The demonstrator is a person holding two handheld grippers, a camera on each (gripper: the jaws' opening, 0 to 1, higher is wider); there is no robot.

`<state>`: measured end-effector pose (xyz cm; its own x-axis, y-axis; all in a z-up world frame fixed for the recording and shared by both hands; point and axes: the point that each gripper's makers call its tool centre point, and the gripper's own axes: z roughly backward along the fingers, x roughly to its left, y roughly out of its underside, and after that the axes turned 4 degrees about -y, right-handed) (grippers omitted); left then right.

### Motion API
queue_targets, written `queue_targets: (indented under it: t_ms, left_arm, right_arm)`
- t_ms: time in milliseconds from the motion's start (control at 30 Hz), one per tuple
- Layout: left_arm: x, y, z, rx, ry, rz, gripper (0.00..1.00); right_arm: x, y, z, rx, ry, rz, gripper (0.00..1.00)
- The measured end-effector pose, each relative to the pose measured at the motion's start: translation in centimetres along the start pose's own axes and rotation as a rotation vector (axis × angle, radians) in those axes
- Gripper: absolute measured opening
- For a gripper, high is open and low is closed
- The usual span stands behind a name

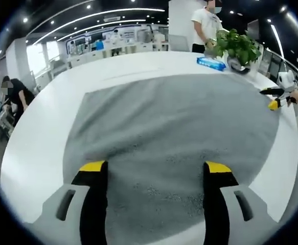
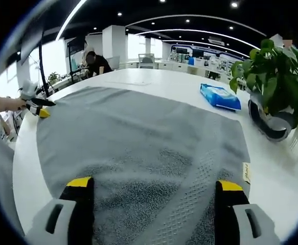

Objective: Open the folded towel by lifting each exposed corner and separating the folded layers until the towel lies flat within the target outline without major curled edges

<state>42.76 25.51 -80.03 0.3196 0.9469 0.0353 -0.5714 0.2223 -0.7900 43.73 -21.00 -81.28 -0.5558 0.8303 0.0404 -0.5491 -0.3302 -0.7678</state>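
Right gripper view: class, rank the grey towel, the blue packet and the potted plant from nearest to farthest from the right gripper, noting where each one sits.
1. Grey towel: spread on the white table, reaching between the jaws of the right gripper.
2. Potted plant: right of the towel, at the table's edge.
3. Blue packet: beyond the towel's far right corner.

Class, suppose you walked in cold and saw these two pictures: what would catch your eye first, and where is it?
The big grey towel spread across the white table draws the eye first, lying open beneath the left gripper and the right gripper, whose yellow-tipped jaws stand apart. Next comes the leafy potted plant at the table's edge, with a blue packet lying beside it.
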Motion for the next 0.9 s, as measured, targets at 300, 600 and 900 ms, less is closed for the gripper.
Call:
queue_targets:
  t_ms: [300, 600, 900]
  left_arm:
    - [-2.0, -1.9, 4.3, -0.133, -0.020, 0.073, 0.97]
    - [-5.3, -3.7, 10.9, -0.294, -0.082, 0.051, 0.99]
    - [-9.1, -5.1, 15.9, -0.455, -0.122, 0.057, 0.99]
  right_arm:
    - [2.3, -2.8, 5.4, -0.167, 0.063, 0.020, 1.00]
    - [6.6, -1.9, 12.3, -0.254, 0.116, 0.019, 1.00]
    - [10.4, -3.2, 16.4, -0.381, 0.194, 0.113, 1.00]
